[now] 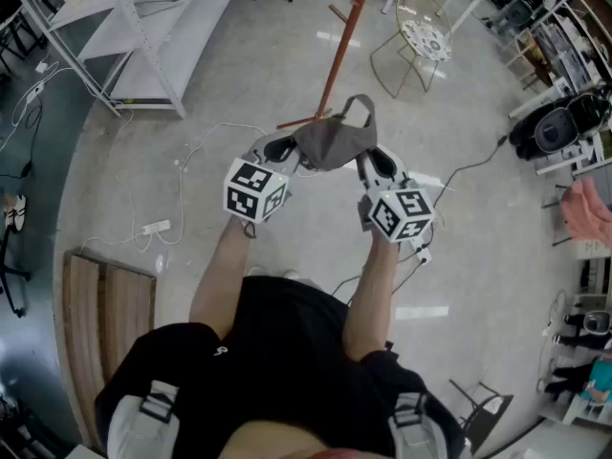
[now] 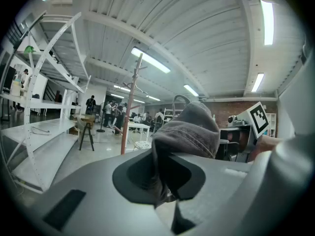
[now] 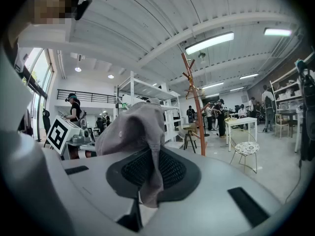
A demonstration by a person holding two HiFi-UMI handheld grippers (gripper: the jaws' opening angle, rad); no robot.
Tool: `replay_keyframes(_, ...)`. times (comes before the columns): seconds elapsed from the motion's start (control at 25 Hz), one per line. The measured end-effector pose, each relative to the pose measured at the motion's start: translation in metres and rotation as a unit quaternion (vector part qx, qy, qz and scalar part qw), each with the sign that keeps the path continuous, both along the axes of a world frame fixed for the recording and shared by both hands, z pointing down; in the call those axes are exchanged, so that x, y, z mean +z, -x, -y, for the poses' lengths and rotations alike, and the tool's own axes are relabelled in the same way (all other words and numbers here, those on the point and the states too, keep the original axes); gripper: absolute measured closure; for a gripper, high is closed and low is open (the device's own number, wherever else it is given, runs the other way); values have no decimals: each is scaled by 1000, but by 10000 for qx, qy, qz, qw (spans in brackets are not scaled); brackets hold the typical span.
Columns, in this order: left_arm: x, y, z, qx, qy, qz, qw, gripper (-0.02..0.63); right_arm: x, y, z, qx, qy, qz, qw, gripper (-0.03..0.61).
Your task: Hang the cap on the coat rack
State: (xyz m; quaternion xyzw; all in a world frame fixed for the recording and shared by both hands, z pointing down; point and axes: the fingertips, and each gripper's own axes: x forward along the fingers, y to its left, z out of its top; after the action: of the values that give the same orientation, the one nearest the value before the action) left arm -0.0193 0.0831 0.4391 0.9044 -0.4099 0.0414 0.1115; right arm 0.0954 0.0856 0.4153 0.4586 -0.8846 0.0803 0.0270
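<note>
A grey cap [image 1: 335, 140] hangs in the air between my two grippers, its strap loop sticking up. My left gripper [image 1: 279, 153] is shut on the cap's left edge, with the cap's fabric [image 2: 189, 132] pinched between its jaws. My right gripper [image 1: 368, 163] is shut on the right edge; the cap's cloth [image 3: 140, 132] is folded into its jaws. The orange-red coat rack [image 1: 346, 29] stands just beyond the cap, with its pole [image 3: 196, 102] ahead and to the right in the right gripper view and its post [image 2: 130, 107] left of centre in the left gripper view.
White metal shelving [image 1: 143, 27] stands at the far left. A wire chair [image 1: 416, 51] sits right of the rack. Cables and a power strip [image 1: 155, 228] lie on the floor at left, a wooden bench [image 1: 105, 314] at near left. Racks with gear [image 1: 564, 122] line the right side. People stand far off.
</note>
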Motion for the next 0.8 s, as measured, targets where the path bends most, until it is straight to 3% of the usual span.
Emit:
replay_keyframes(0.36, -3, -9, 5, -19, -13, -24, 10000, 598, -8, -2, 2, -187, -193, 61, 9996, 566)
replay_keyframes(0.8, -7, -49, -5, -24, -111, 77, 9999, 598, -8, -45, -7, -13, -283, 89, 9996, 560)
